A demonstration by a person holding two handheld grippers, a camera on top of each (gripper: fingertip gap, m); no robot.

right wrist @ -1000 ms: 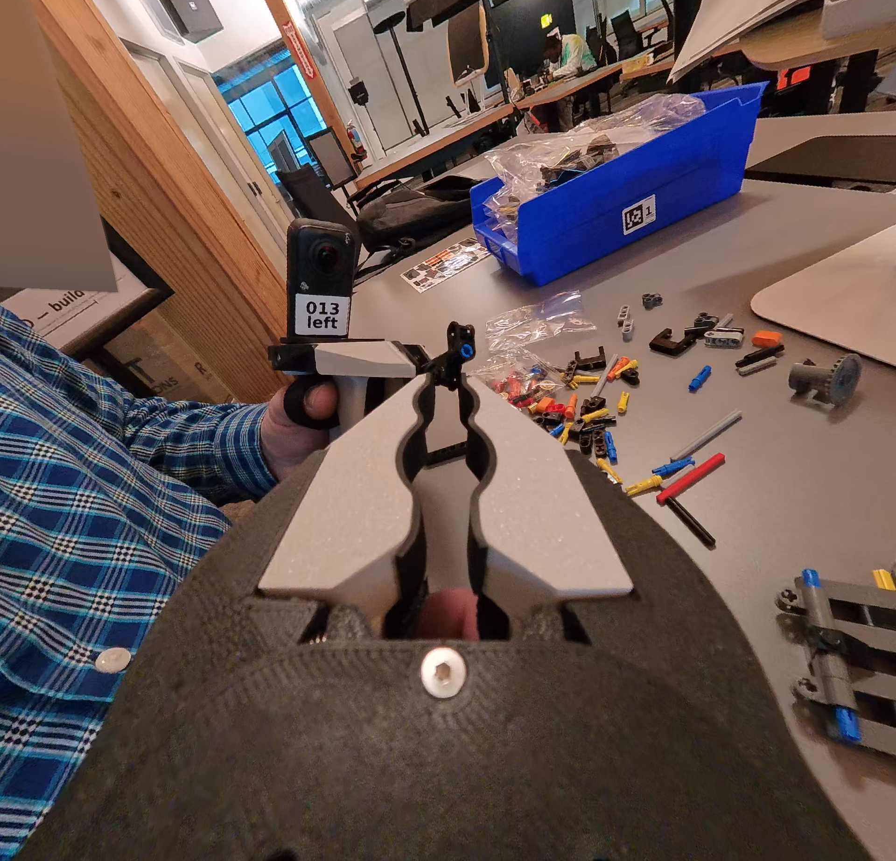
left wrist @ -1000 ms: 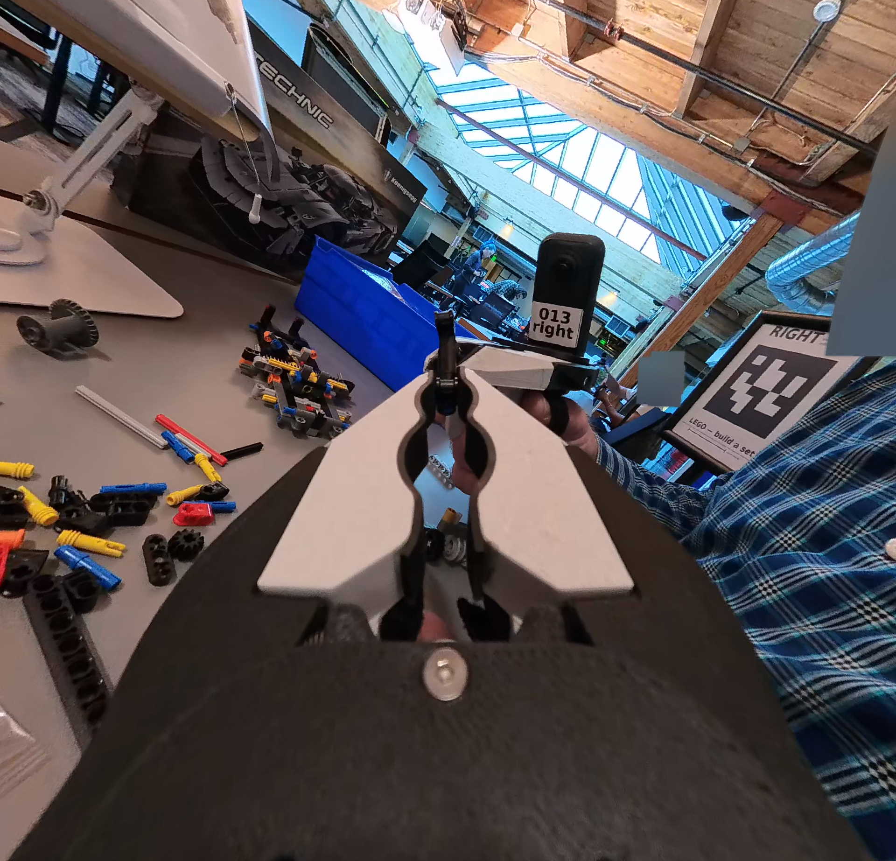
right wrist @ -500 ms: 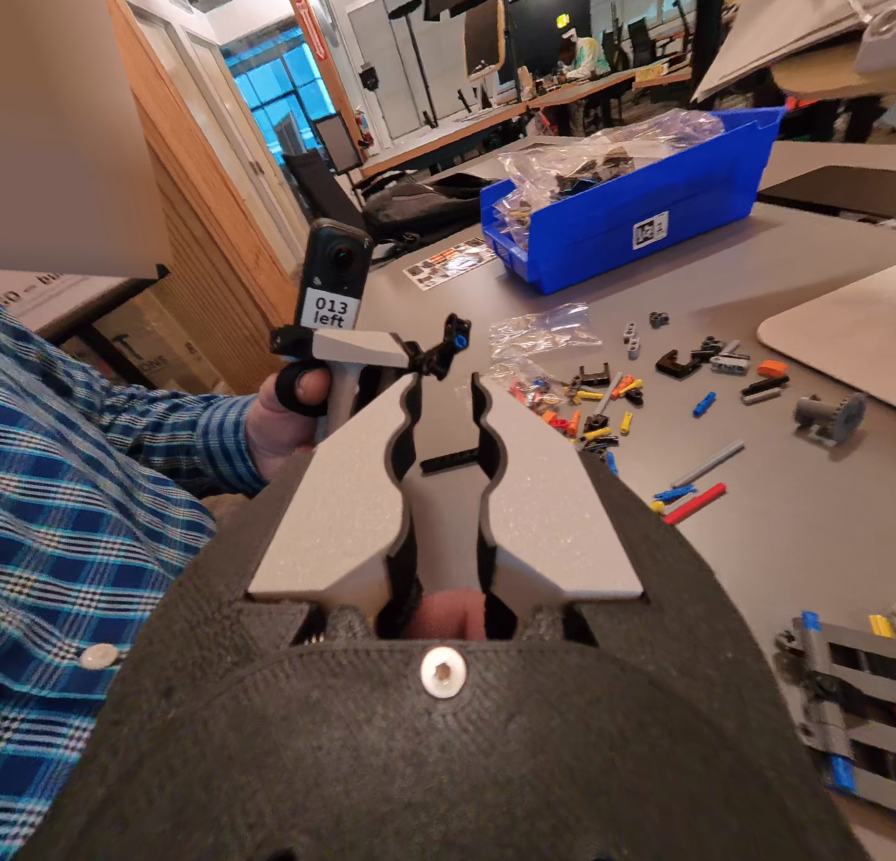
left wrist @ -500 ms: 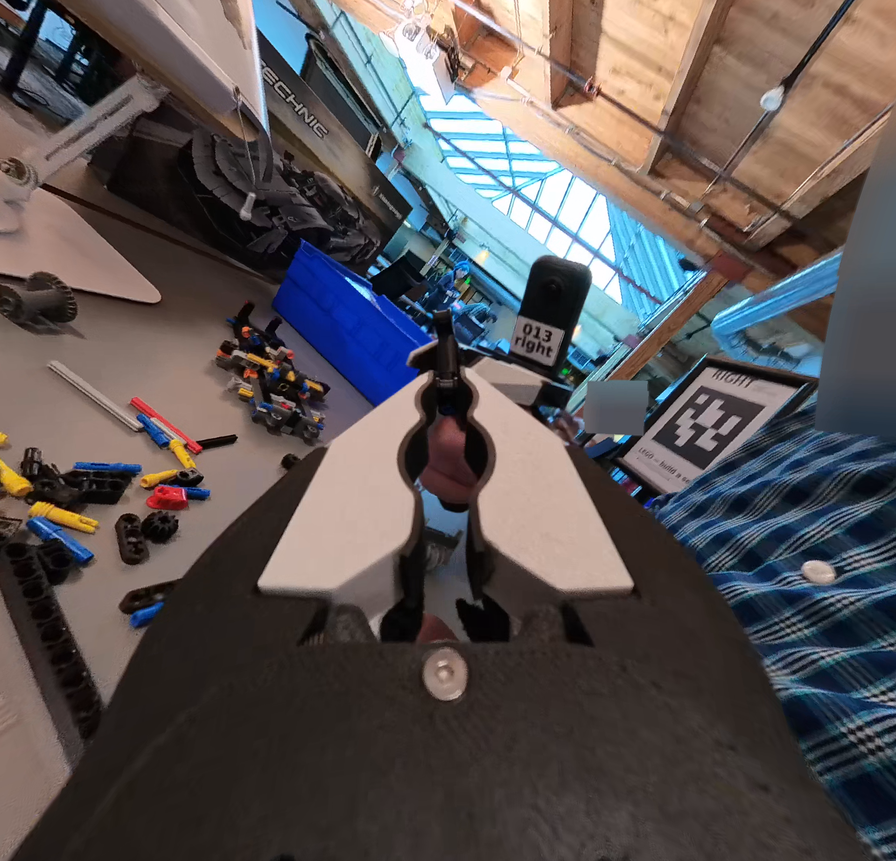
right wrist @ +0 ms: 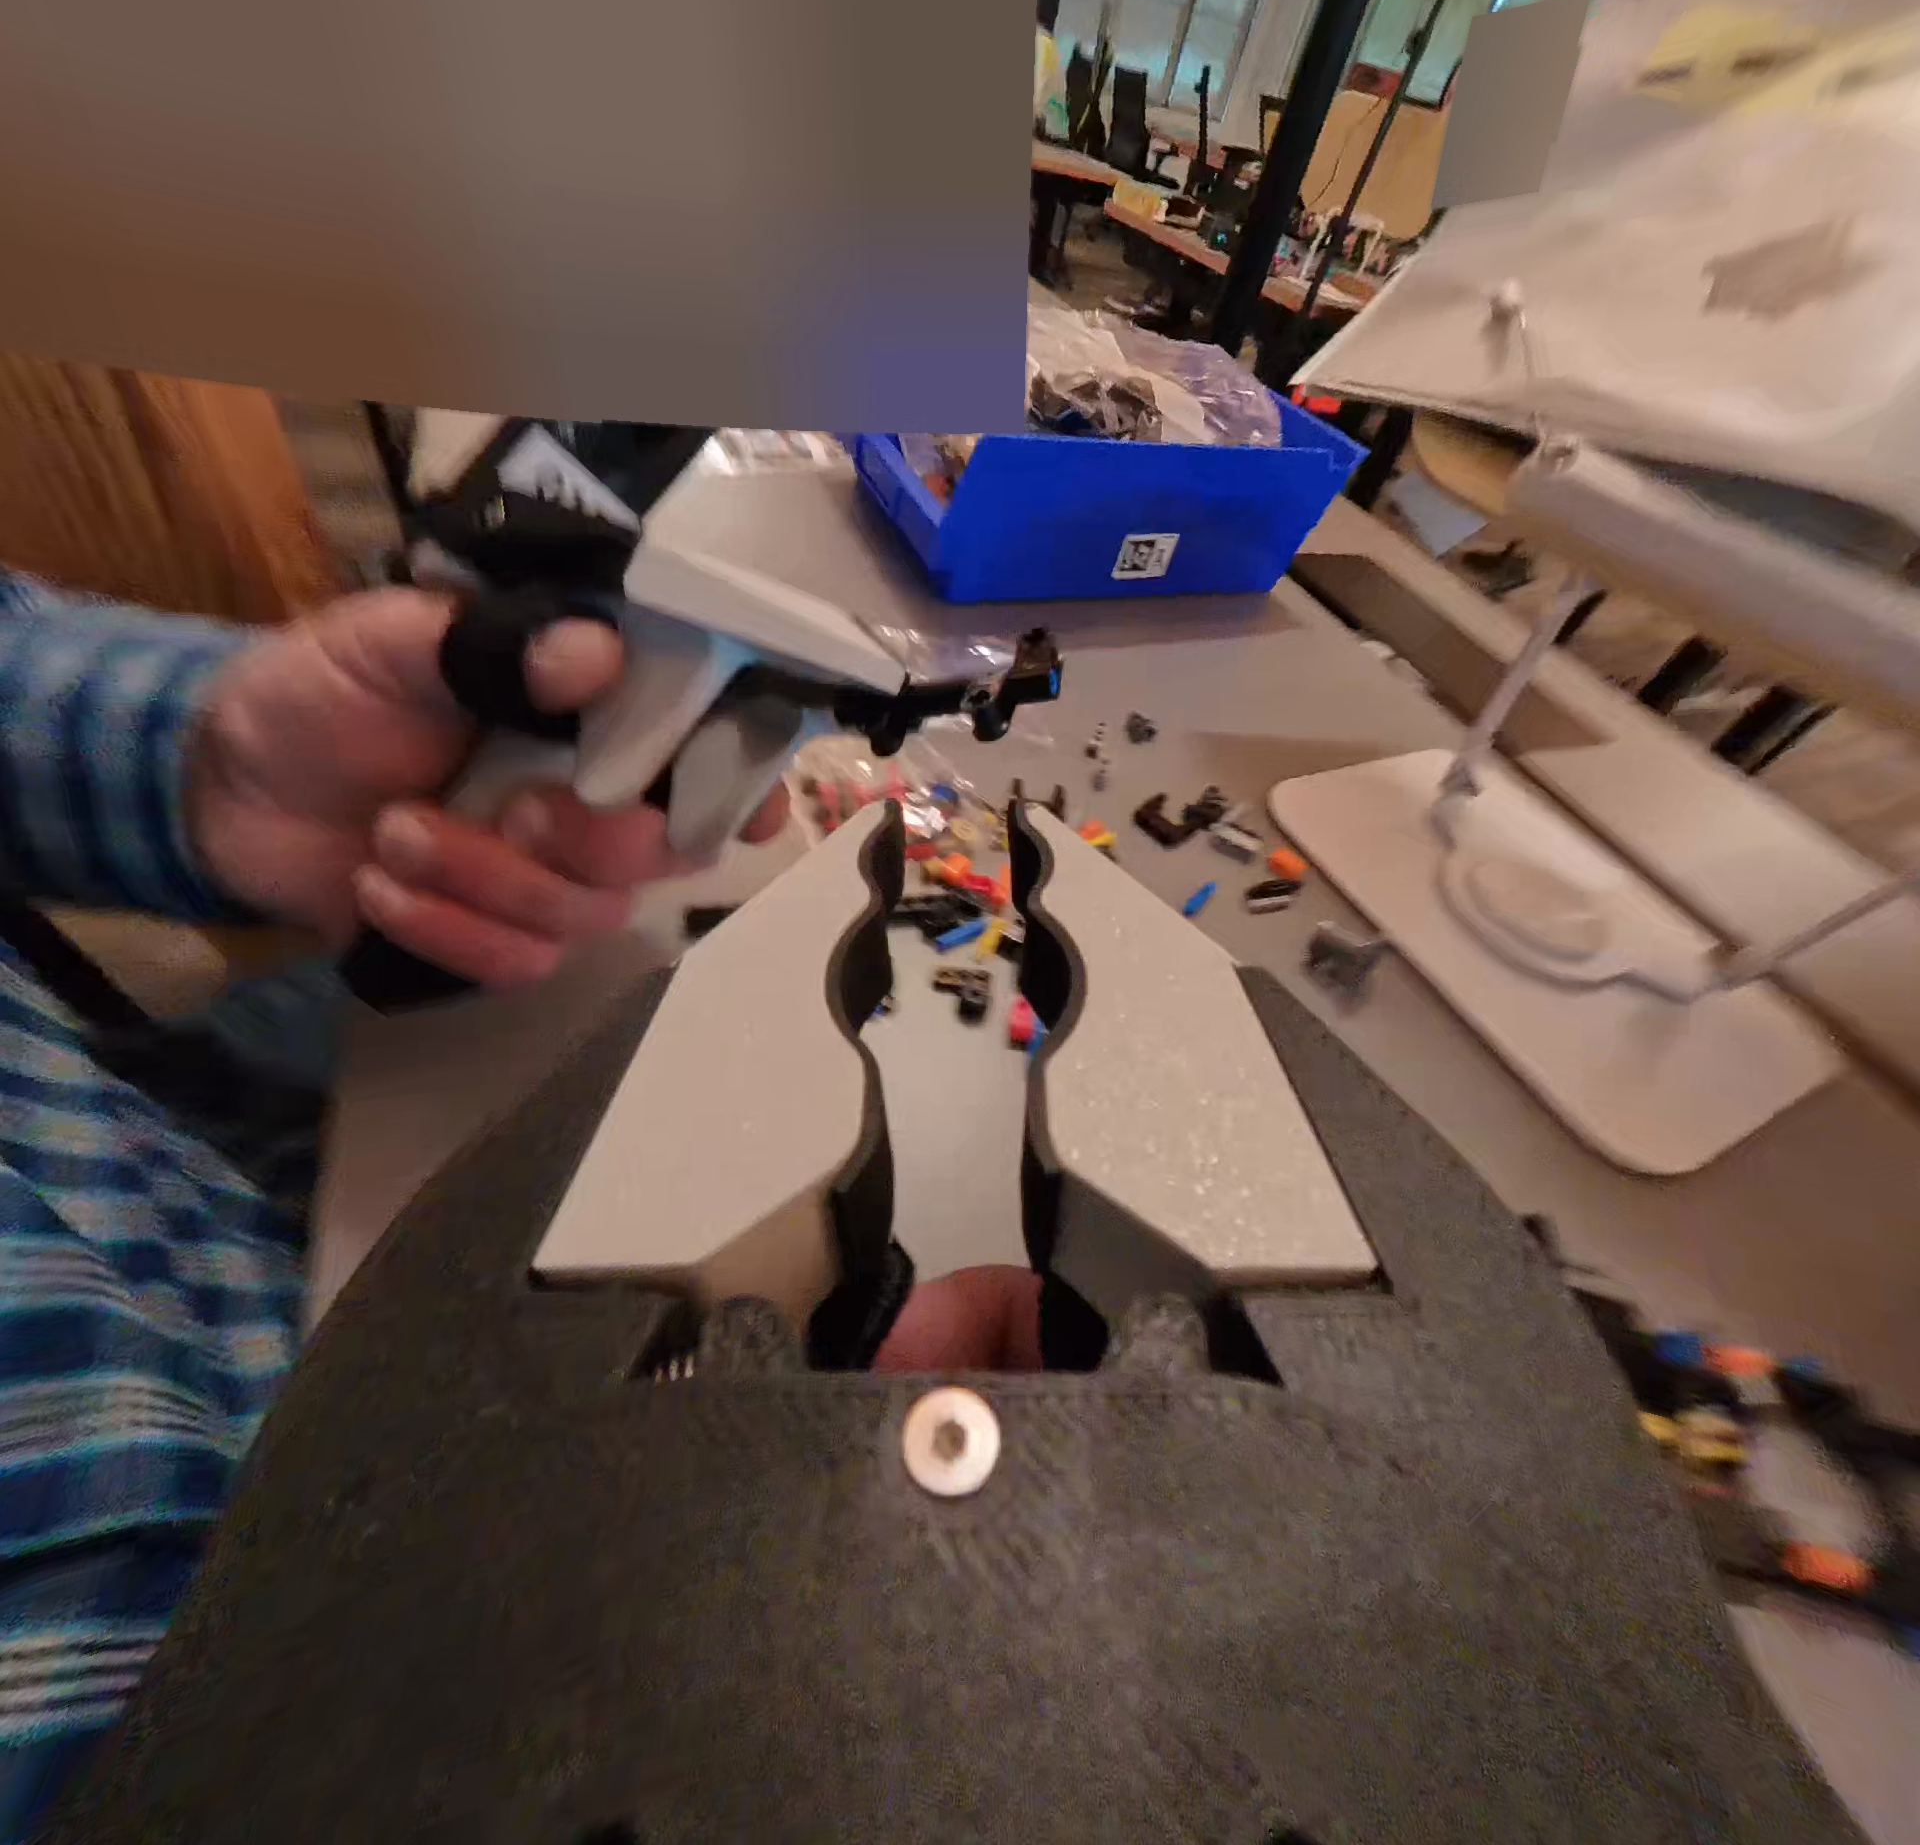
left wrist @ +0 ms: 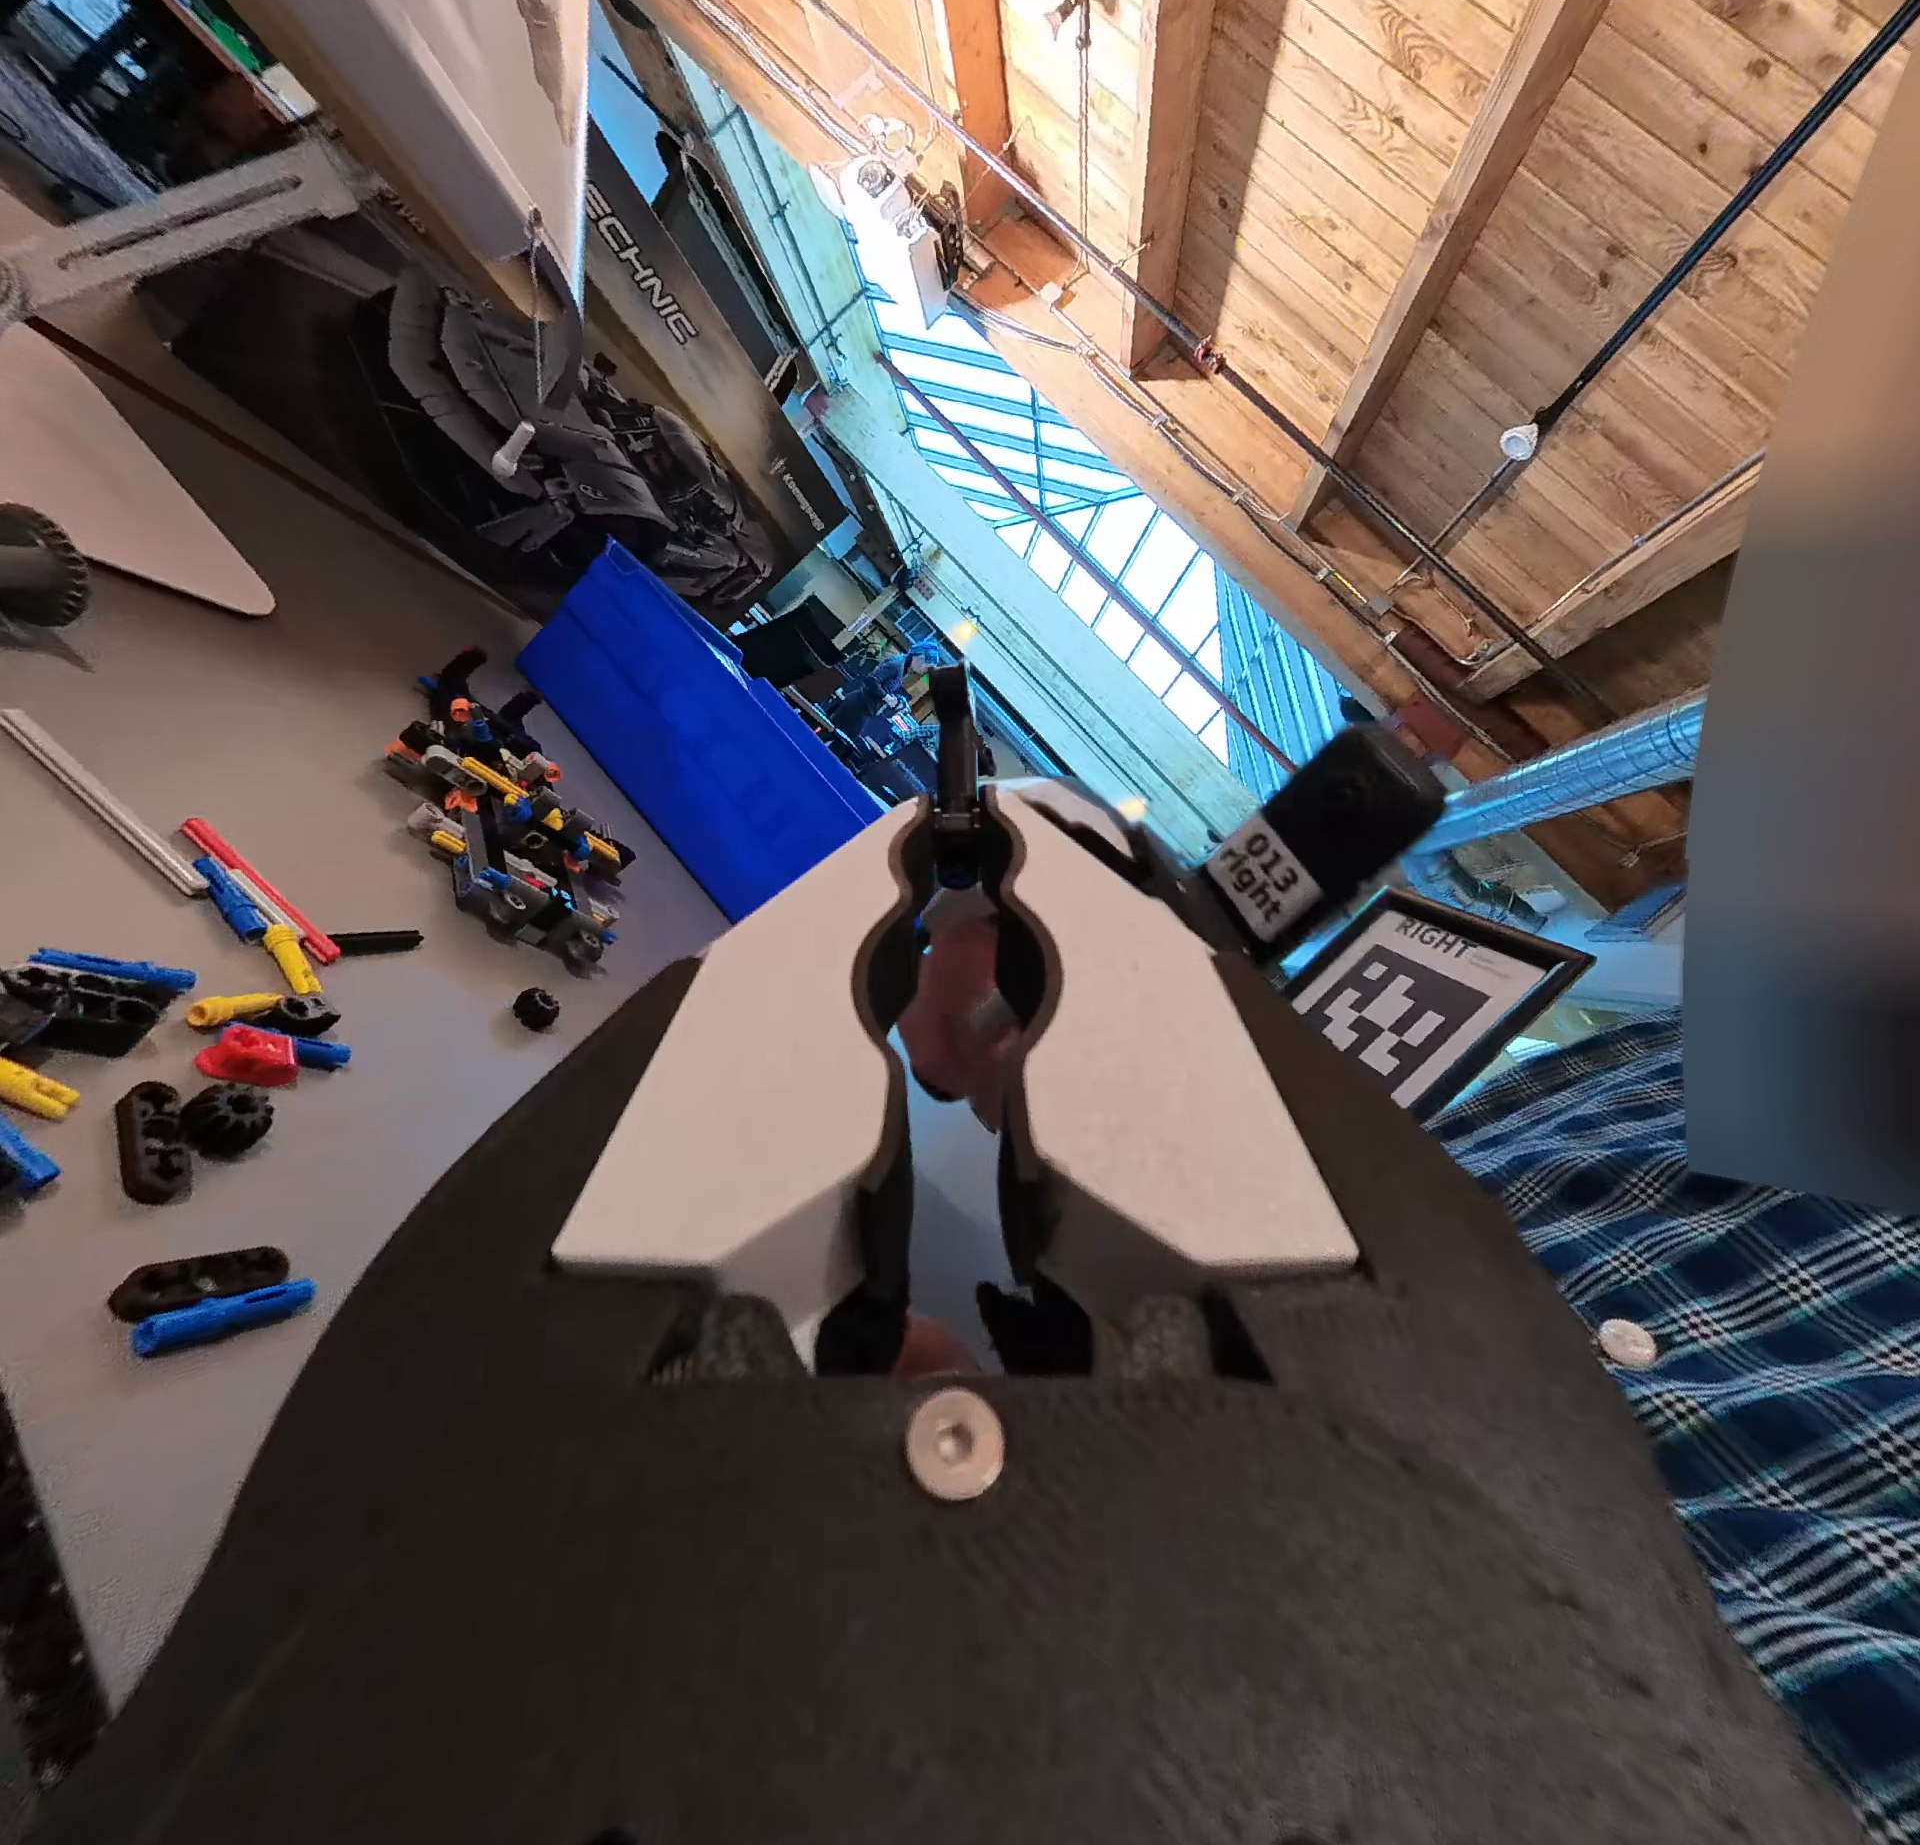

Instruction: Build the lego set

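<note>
The left tongs [left wrist: 958,821] are clamped on a small black piece [left wrist: 953,746] whose long axis sticks out past their tips, held up off the tabletop [right wrist: 1382,715]. The right tongs [right wrist: 951,824] stand slightly parted and empty, below and to the right of that piece [right wrist: 1013,689], so they are the nearer free tool, I judge.

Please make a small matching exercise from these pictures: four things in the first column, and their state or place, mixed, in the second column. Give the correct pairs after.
1. left gripper
2. right gripper
3. blue bin
4. red rod

a. holds clear bags of parts
b. open, with nothing between its fingers
c. lying flat on the table
d. shut on a small black part

Pairs: 1-d, 2-b, 3-a, 4-c
</note>
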